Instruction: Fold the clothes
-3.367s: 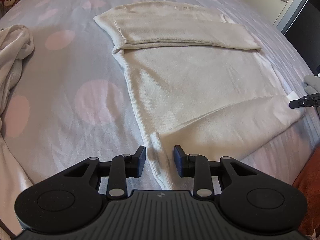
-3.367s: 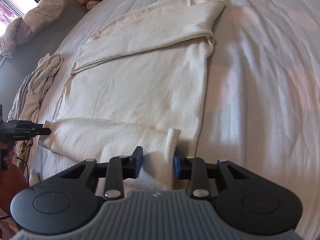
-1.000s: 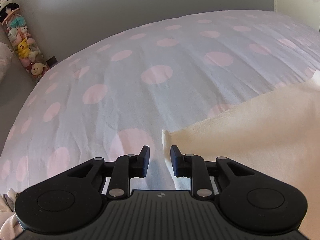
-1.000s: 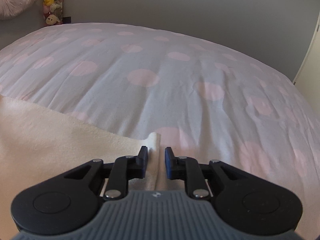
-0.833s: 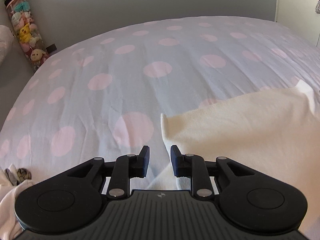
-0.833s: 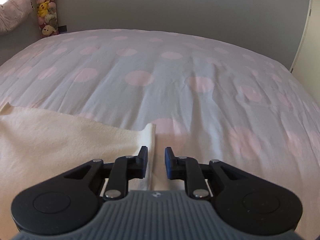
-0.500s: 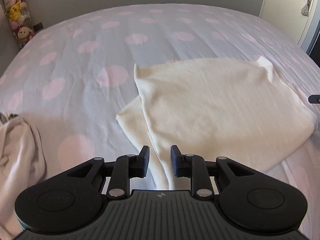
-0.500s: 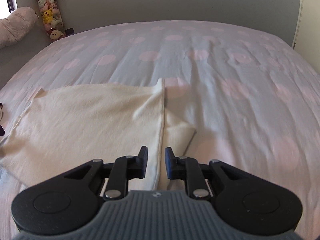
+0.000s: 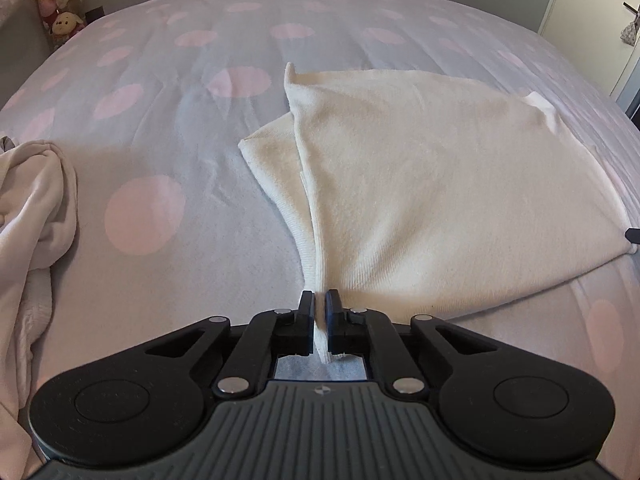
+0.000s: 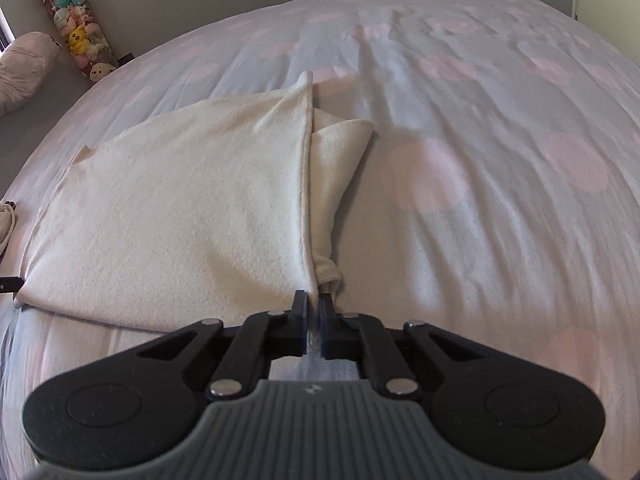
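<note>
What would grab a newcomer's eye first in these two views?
The cream sweater, folded over mid-bed on the pink-dotted sheet. The left hand-held gripper and right hand-held gripper each pinch a near corner of it. Another pale garment lies crumpled at the left.

Bed with a folded cream garment and a loose pile of cloth

The bed (image 9: 224, 240), covered in a pale grey sheet with pink dots, carries a cream garment (image 9: 440, 200) folded over itself, one lower layer sticking out at each side edge. A crumpled off-white heap of clothing (image 9: 28, 216) lies well apart at the bed's left side.
</note>
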